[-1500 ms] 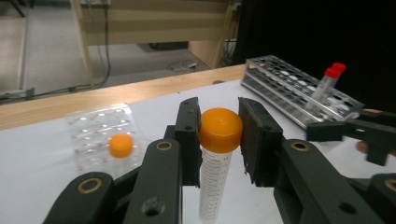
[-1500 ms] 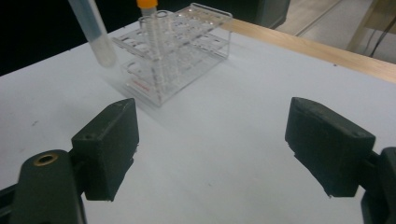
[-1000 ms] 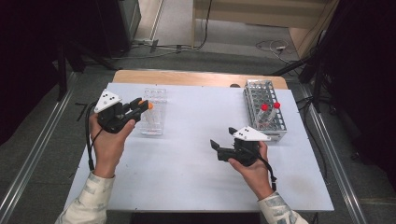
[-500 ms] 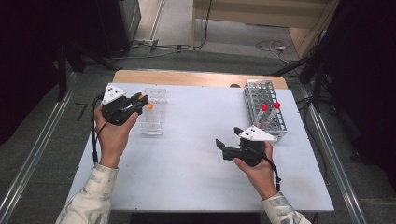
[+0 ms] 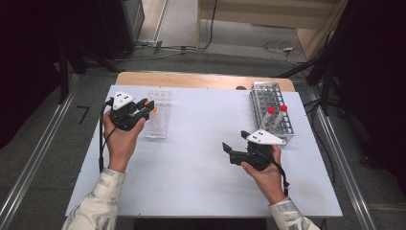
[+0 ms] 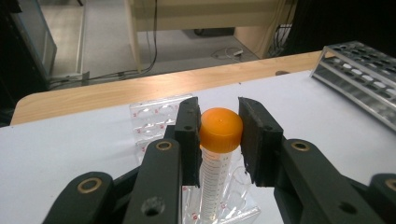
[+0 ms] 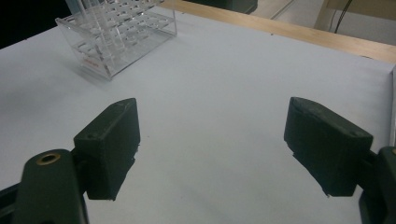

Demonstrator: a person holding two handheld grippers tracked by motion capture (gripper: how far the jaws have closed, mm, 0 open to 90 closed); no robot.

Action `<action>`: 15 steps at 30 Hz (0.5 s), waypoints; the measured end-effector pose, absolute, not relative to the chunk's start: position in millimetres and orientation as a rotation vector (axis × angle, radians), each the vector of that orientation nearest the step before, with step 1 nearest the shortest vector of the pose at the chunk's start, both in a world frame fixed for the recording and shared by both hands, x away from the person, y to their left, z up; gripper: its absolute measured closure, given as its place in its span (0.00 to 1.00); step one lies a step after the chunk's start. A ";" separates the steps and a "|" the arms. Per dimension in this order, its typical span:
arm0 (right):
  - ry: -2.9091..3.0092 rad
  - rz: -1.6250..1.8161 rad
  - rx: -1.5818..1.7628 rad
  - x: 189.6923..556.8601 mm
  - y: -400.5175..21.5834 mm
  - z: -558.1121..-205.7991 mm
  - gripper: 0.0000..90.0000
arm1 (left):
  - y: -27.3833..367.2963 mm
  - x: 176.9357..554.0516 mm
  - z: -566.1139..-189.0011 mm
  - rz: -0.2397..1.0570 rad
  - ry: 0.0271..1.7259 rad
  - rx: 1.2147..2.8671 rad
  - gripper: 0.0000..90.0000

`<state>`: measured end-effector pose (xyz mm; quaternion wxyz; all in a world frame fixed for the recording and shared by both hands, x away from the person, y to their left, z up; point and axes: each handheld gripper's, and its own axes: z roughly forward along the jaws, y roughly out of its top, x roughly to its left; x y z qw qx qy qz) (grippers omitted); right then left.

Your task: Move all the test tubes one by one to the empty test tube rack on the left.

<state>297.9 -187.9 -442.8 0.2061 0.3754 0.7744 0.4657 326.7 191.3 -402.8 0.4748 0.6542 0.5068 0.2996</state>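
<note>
**Orange-capped tube held over the clear rack**

The left gripper (image 6: 218, 135) clamps one orange-capped tube (image 6: 219, 140) by its cap, upright, its lower end down in the clear rack (image 5: 158, 115) near the table's (image 5: 191, 182) left rear edge. The right gripper (image 7: 212, 144) hangs with jaws wide and nothing between them, above bare white tabletop. Broad free surface lies between both hands. One metal rack (image 5: 270, 110) near the right edge holds two red-capped tubes (image 5: 276, 111).
</note>
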 end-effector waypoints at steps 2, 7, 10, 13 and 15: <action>2.156 1.297 1.047 298.0 -188.4 -442.8 0.19 | 189.2 327.2 -407.4 0.738 1.241 1.620 0.79; 2.158 1.298 1.045 297.8 -188.1 -443.0 0.19 | 184.4 327.7 -416.6 0.754 1.243 1.650 0.79; 2.158 1.298 1.045 297.6 -188.0 -443.0 0.19 | 184.4 327.3 -418.8 0.757 1.247 1.643 0.79; 2.157 1.300 1.047 297.5 -188.2 -442.8 0.19 | 184.7 326.9 -419.2 0.754 1.254 1.640 0.78; 2.156 1.300 1.050 297.4 -188.4 -442.6 0.19 | 185.1 326.9 -419.4 0.755 1.255 1.639 0.78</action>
